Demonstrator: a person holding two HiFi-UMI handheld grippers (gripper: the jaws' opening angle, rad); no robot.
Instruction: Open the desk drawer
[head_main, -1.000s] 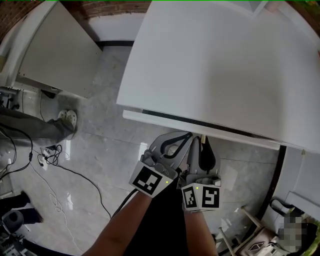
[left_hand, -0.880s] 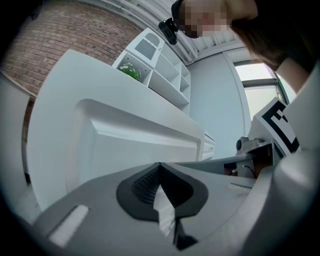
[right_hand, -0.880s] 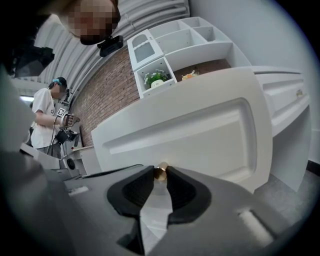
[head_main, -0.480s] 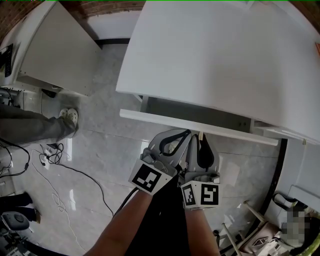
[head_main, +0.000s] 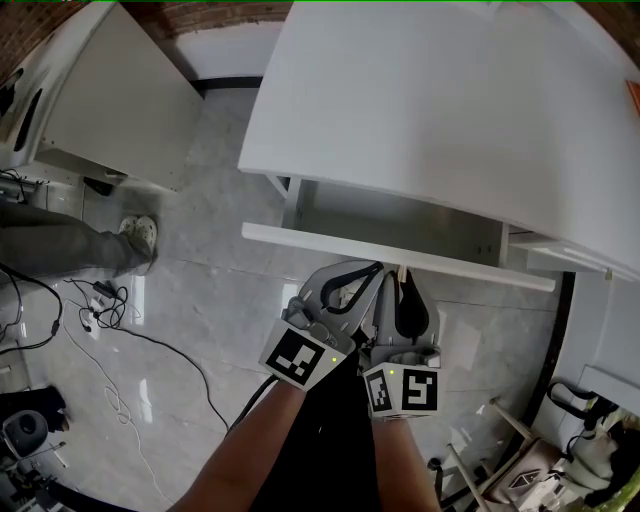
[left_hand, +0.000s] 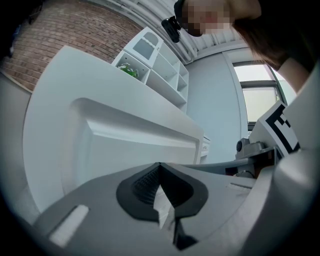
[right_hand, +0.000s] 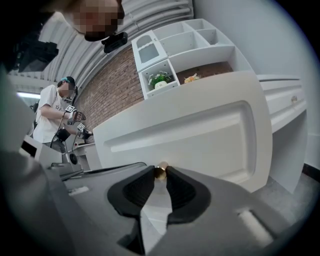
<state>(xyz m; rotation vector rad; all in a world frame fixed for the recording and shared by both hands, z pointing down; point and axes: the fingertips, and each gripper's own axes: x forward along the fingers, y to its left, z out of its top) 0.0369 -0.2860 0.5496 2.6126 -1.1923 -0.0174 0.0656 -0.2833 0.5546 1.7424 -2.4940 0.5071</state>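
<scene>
White desk (head_main: 450, 110) over a grey tiled floor (head_main: 200, 270), with a brick wall (right_hand: 115, 85) and shelf unit (right_hand: 185, 45) behind; cables (head_main: 110, 330) and a bystander's shoe (head_main: 138, 236) lie well off to the left. The drawer (head_main: 340, 241) stands part-way out under the desktop, its white inside showing. The right gripper (right_hand: 160, 169) pinches the small brass knob (right_hand: 160, 173) on the drawer front, and the left gripper (left_hand: 160, 165) sits just beside it, jaws together on nothing.

Entry: mock-office test room. Brick wall (right_hand: 115, 85), white wall shelves (right_hand: 185, 47), loose cables (head_main: 105, 295) trailing across polished tile floor (head_main: 210, 290).
</scene>
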